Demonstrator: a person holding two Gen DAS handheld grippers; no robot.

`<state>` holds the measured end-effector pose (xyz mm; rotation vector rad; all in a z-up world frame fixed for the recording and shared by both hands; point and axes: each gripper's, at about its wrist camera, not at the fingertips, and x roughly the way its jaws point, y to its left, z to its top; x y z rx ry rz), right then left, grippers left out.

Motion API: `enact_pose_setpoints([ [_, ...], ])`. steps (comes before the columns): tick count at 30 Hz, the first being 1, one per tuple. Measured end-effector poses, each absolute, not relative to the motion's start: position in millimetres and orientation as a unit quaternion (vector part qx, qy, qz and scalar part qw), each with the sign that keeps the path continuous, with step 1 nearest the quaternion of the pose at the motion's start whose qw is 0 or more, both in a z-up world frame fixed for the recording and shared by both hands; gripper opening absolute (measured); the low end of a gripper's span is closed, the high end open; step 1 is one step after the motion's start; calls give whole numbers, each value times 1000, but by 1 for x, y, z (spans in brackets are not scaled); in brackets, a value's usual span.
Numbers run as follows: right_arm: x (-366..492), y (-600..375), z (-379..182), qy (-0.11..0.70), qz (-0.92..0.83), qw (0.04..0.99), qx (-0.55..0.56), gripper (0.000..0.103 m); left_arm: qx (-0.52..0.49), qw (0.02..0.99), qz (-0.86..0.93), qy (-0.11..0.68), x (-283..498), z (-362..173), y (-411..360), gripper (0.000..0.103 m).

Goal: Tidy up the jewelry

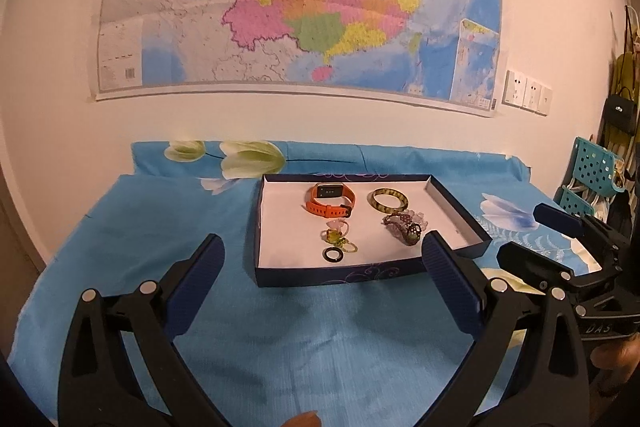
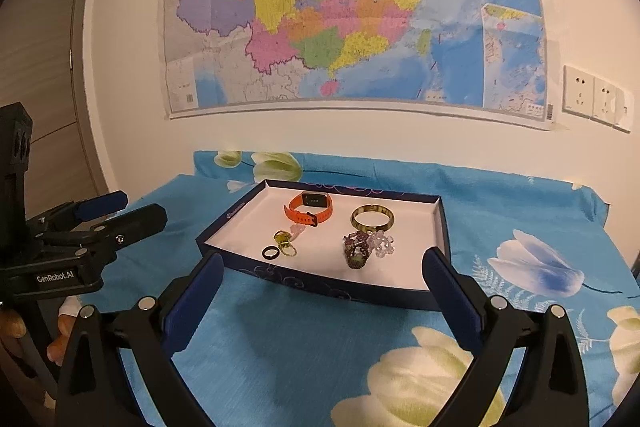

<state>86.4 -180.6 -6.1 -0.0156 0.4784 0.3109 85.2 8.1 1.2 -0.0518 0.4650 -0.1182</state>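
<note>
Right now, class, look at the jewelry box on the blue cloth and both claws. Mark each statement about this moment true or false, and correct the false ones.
1. The orange watch lies inside the box. True.
2. The left claw is shut on the black ring. False: it is open and holds nothing; the ring lies in the box.
3. The green bangle sits to the right of the watch. True.
4. The beaded bracelets lie on the cloth outside the box. False: they are in the box, in front of the bangle.
5. The right claw is open and empty. True.
6. The box has a lid on it. False: it is open on top.
</note>
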Motion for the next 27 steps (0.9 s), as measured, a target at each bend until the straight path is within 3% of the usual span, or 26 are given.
enact_pose_setpoints([
  [27,27,-184,18,169,127,977,-4,96,-20,985,-46,163,25,24,11,97],
])
